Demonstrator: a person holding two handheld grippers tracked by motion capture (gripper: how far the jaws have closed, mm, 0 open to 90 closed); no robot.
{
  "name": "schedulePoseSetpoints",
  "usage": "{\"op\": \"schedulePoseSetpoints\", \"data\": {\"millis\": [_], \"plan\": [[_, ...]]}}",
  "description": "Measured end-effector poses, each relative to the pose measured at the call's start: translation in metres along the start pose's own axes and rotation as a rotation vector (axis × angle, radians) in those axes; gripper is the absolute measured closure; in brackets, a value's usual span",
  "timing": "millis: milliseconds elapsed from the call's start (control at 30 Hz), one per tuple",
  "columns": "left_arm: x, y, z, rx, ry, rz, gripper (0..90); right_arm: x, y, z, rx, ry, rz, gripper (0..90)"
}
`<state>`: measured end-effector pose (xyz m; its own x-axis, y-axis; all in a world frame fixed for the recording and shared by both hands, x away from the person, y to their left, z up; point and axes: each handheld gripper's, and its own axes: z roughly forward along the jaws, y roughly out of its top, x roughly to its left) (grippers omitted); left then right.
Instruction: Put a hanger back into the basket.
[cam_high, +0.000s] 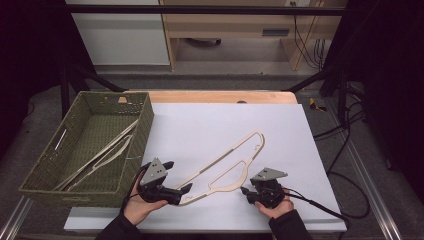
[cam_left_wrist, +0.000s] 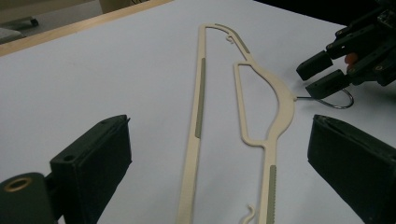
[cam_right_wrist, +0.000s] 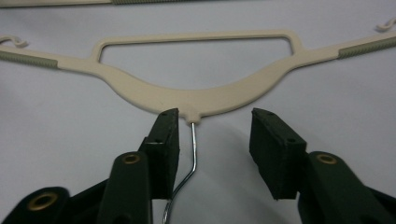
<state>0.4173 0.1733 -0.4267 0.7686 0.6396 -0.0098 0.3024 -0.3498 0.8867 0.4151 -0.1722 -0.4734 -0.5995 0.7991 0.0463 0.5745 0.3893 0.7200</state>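
Observation:
A cream plastic hanger (cam_high: 220, 167) with a thin metal hook lies flat on the white board (cam_high: 210, 120). My left gripper (cam_high: 179, 176) is open at its lower left end; in the left gripper view the hanger (cam_left_wrist: 280, 100) runs away between the wide-apart jaws (cam_left_wrist: 219, 135). My right gripper (cam_high: 246, 192) sits at the hanger's neck. In the right gripper view the wire hook (cam_right_wrist: 194, 149) rises between the pads (cam_right_wrist: 215, 121), close to the left pad (cam_right_wrist: 166, 140), with a clear gap to the right one. The hanger's body (cam_right_wrist: 205, 95) lies just beyond the fingertips. Across the hanger, the right gripper (cam_left_wrist: 322, 74) hovers over the hook (cam_left_wrist: 334, 102).
A green woven basket (cam_high: 145, 120) stands at the left edge of the board with similar hangers (cam_high: 100, 155) lying in it. The wooden table edge (cam_high: 220, 96) shows behind the board. Cables trail off to the right of the table.

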Motion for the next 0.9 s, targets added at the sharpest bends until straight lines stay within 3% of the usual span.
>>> {"op": "schedulePoseSetpoints", "data": {"millis": [100, 267, 333, 467, 600, 667, 833, 900], "plan": [[0.000, 0.000, -0.001, -0.003, -0.001, -0.003, 6.4, 0.003, 0.000, 0.001, 0.018, 0.007, -0.007, 62.3], [-0.001, -0.001, -0.002, -0.001, 0.002, 0.003, 6.4, 0.010, 0.001, 0.005, 0.059, -0.006, -0.060, 74.4], [0.000, -0.001, -0.002, -0.002, 0.003, 0.002, 6.4, 0.013, 0.002, 0.005, 0.075, -0.005, -0.056, 80.6], [-0.002, -0.002, -0.002, -0.003, -0.001, 0.002, 6.5, 0.014, 0.003, 0.006, 0.091, -0.016, -0.053, 84.3], [-0.004, -0.001, 0.001, 0.003, -0.008, 0.008, 6.6, 0.013, 0.004, 0.006, 0.089, 0.004, -0.042, 89.3], [-0.006, 0.001, 0.003, 0.006, -0.014, 0.010, 6.7, 0.012, 0.004, 0.007, 0.092, -0.003, -0.052, 89.4], [-0.014, 0.006, 0.013, 0.020, -0.037, 0.033, 7.3, 0.009, 0.006, 0.007, 0.104, 0.021, -0.014, 89.6], [-0.018, 0.008, 0.018, 0.037, -0.047, 0.051, 7.6, 0.007, 0.007, 0.006, 0.108, 0.034, -0.025, 89.6]]}}
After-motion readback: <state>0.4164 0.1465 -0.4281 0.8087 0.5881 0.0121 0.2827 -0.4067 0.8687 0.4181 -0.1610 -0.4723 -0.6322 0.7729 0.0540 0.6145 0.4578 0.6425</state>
